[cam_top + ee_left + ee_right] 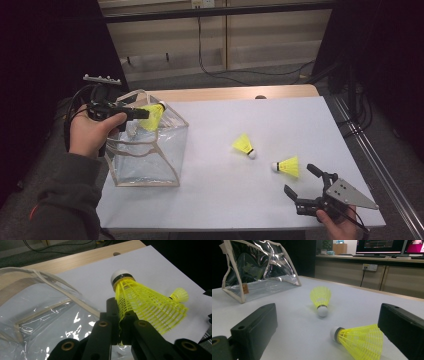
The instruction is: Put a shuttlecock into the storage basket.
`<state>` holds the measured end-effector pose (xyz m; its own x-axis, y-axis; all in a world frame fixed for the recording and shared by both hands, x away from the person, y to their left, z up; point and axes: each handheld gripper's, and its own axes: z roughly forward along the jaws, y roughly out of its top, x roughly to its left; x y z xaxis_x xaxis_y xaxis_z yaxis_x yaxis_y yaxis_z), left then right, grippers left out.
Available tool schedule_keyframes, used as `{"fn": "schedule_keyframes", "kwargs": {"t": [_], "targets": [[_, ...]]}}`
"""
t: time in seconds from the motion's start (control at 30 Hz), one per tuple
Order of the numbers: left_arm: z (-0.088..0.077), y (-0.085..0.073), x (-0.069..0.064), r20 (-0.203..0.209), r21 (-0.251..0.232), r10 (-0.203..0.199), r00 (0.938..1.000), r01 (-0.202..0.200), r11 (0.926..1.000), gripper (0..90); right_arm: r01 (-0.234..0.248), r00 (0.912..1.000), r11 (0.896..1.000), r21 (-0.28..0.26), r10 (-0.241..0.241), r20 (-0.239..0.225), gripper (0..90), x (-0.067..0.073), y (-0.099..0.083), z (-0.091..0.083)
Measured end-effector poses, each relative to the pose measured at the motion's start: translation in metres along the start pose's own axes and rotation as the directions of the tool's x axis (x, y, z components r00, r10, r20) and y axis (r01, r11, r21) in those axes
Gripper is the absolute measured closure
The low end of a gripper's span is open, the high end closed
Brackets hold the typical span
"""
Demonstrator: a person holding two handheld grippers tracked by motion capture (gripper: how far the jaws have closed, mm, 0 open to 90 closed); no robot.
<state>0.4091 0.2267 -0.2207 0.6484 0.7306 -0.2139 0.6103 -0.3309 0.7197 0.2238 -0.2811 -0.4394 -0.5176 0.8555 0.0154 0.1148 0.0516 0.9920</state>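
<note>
Tool (119, 326) hides shuttlecock's (147, 303) pinched skirt.

The right gripper (322, 340) stands with its two black jaws wide apart, low over the white worktop (294, 322). A yellow plastic shuttlecock with a white cork (359, 341) lies on its side between them, nearer the right-hand jaw, cork pointing left. Beyond it, a second yellow shuttlecock (321, 299) rests with its cork toward the camera. A clear plastic bag with beige trim (259, 270) stands well apart at upper left.
</note>
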Motion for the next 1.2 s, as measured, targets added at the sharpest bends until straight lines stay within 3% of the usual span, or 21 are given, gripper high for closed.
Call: {"fn": "schedule_keyframes", "kwargs": {"t": [1.2], "targets": [[-0.011, -0.005, 0.015, -0.065, 0.007, -0.011, 0.9978, 0.011, 0.9999, 88.4, 0.003, 1.0000, 1.000, 0.000, -0.003, 0.003, 2.3, 0.000, 0.000, 0.000]]}}
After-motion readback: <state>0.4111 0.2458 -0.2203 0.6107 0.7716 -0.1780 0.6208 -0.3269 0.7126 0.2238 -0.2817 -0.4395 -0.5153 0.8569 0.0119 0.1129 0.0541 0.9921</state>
